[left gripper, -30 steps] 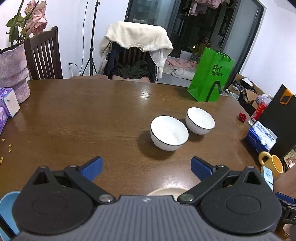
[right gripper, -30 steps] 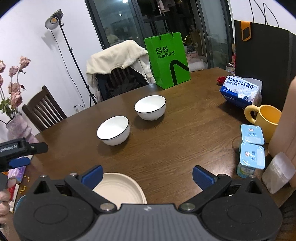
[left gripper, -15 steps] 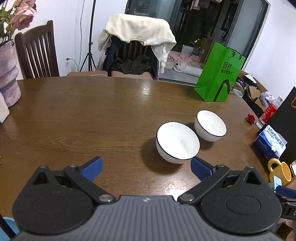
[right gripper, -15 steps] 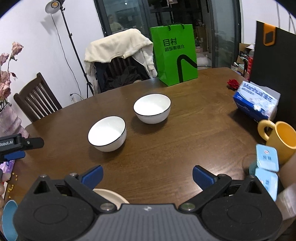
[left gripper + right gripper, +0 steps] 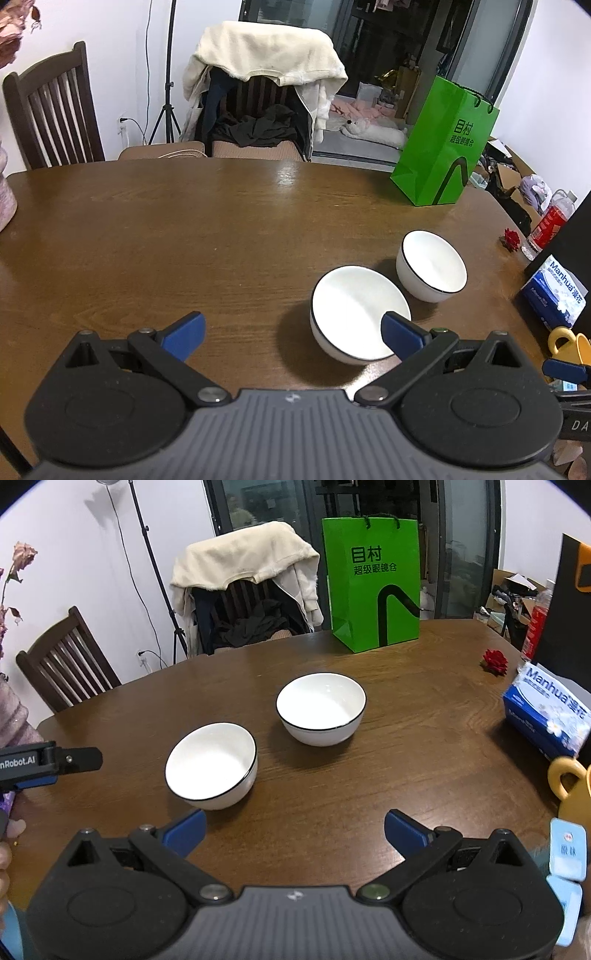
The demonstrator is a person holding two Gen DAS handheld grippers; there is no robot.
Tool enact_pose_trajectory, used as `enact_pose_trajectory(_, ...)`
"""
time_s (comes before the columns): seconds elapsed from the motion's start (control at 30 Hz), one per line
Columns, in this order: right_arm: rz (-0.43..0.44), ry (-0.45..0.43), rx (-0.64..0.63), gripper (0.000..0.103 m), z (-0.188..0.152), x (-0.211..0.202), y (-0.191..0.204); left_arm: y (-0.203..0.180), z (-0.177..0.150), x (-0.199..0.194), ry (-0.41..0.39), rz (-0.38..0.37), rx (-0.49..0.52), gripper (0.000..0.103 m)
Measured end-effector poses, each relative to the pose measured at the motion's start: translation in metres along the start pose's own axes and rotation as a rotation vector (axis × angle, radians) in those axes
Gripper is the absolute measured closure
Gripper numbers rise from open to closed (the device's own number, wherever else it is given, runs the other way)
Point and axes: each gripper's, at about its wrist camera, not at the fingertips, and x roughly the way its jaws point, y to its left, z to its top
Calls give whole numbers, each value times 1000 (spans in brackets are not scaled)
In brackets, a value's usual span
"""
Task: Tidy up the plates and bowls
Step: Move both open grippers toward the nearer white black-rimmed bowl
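Left gripper [image 5: 291, 330]: jaws spread wide, nothing between them, held low over the brown table [image 5: 184, 236]. The near bowl [image 5: 360, 314] stands just ahead and to the right of it; the gripper's right blue fingertip [image 5: 400, 334] overlaps the bowl's near side in the left wrist view (whether it touches the rim cannot be told). The far bowl [image 5: 431, 271] stands further ahead and further right, close beside the near bowl, their sides apart or barely so.

Right gripper [image 5: 293, 829]: jaws likewise wide, holding nothing. From its position the near bowl [image 5: 211, 766] lies ahead and left, just beyond its left fingertip [image 5: 184, 830]; the far bowl [image 5: 321, 709] lies almost straight ahead, further off. Both bowls are white with a dark rim line, upright and empty.

The left gripper's body [image 5: 48, 762] shows at the right gripper's far left, level with the near bowl.

Other items noted: a green paper bag [image 5: 373, 587] upright well beyond the far bowl; a blue tissue pack [image 5: 546, 716] and a yellow mug [image 5: 570, 782] to the right gripper's right; small light-blue cups [image 5: 567, 853] at its near right; a red flower [image 5: 495, 661] ahead and right (on the table surface).
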Motion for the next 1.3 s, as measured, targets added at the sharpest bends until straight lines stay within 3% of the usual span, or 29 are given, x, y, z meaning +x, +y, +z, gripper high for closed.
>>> enact_pose_trajectory(0.83,11,61,17,0,71,75,7,-22,42,59,60,23,4,0)
enact_pose_trajectory(1.13,15,106,48,8,81,105,11,-22,52,87,86,62,-4,0)
enact_pose_trajectory(1.3,15,133,56,19,79,120,12,-22,46,102,122,71,9,3)
